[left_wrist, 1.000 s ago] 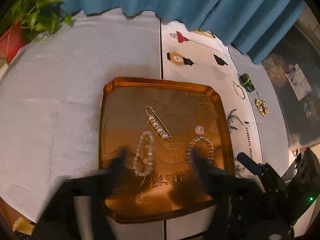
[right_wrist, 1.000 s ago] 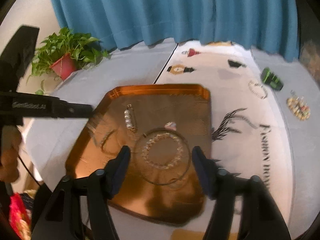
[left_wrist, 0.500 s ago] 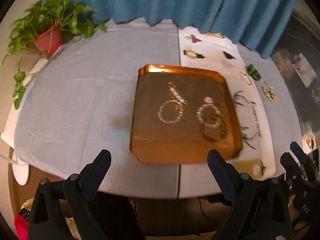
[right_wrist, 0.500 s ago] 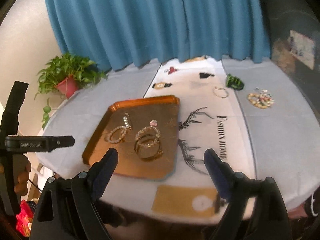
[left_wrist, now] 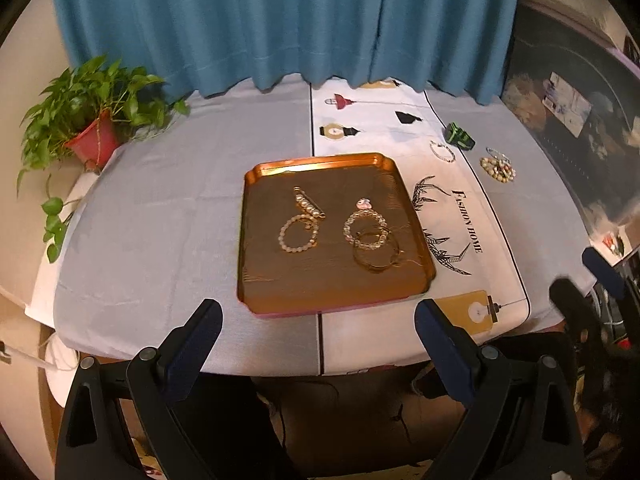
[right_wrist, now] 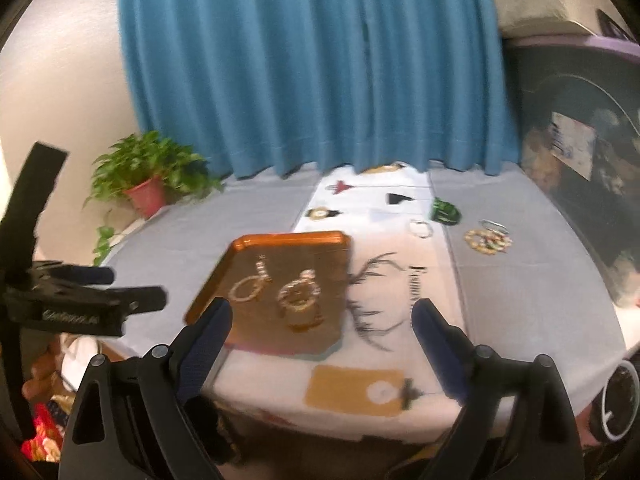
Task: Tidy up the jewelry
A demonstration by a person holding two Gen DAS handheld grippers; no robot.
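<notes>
A copper tray (left_wrist: 256, 240) (right_wrist: 224, 276) sits mid-table. In it lie a pearl pin (left_wrist: 309, 208), a pearl bracelet (left_wrist: 297, 234), a crystal bracelet with a pink charm (left_wrist: 366, 230) and a gold bangle (left_wrist: 377, 252) overlapping it. On the cloth at the right lie a small bead bracelet (left_wrist: 443, 151), a green clip (left_wrist: 459, 135) and a multicoloured bead pile (left_wrist: 498, 168). My left gripper (left_wrist: 318, 322) is open and empty, held back off the table's near edge. My right gripper (right_wrist: 322, 320) is open and empty, also pulled back; it shows in the left wrist view (left_wrist: 592, 284).
A potted plant (left_wrist: 94, 120) stands at the table's far left. A blue curtain (left_wrist: 280, 20) hangs behind. A printed runner (left_wrist: 460, 220) lies right of the tray. The table's near edge (left_wrist: 280, 368) lies just ahead of both grippers.
Both grippers have pulled back and up from the tray to beyond the table's near edge. The gold bangle now lies in the tray over the crystal bracelet. Both stay open.
</notes>
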